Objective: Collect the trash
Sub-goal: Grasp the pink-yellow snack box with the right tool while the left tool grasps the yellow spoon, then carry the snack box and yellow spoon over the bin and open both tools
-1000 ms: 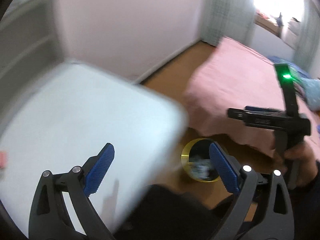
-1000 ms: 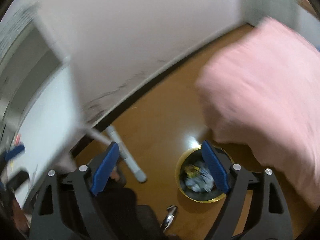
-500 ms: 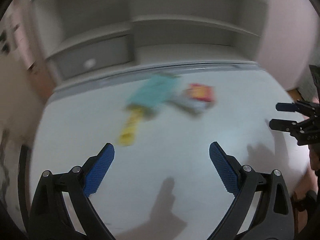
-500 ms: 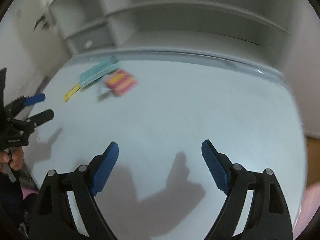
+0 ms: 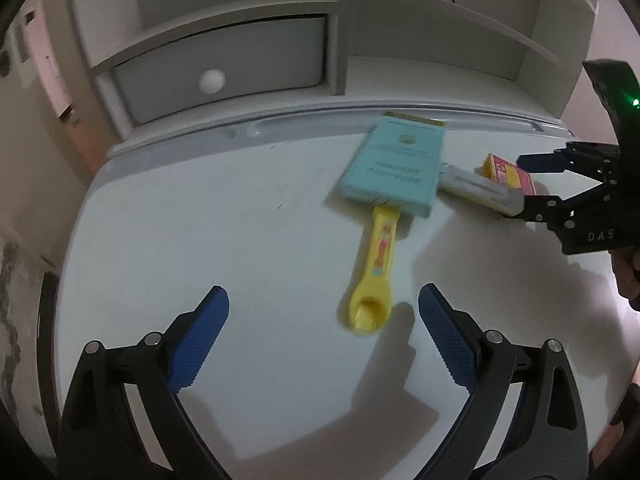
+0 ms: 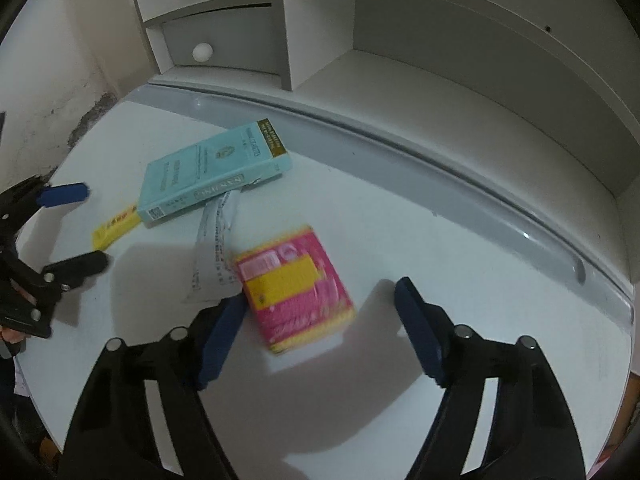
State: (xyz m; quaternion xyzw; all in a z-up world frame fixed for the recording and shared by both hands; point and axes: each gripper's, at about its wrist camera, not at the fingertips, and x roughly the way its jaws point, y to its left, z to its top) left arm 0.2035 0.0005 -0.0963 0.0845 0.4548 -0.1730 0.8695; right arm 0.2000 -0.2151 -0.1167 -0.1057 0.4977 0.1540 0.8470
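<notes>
- White surface (image 5: 200, 220), and the trash sits in a loose pile toward the back of it, near the raised lip in front of the shelf unit (image 6: 460, 60).
- Pink and yellow packet (image 6: 294, 290) lies flat on the surface right between the right tongs (image 6: 320, 328). Their jaws are closing, but the pads aren't touching the packet, so it's not gripped. It sits closer to the left pad than the right one.
- White paper slip (image 6: 214, 248) lies just beside the packet and runs up under the teal box (image 6: 212, 174).
- Teal box rests flat, overlapping the top end of a yellow tube-shaped wrapper (image 5: 376, 268).
- Left tongs (image 5: 322, 338) are spread wide with nothing in them. The wrapper's lower end lies just ahead of them, nearer the right-hand pad than the left one; it doesn't look like they touch.
- In the left camera the right tongs reach in from the right edge, at the packet and slip.
</notes>
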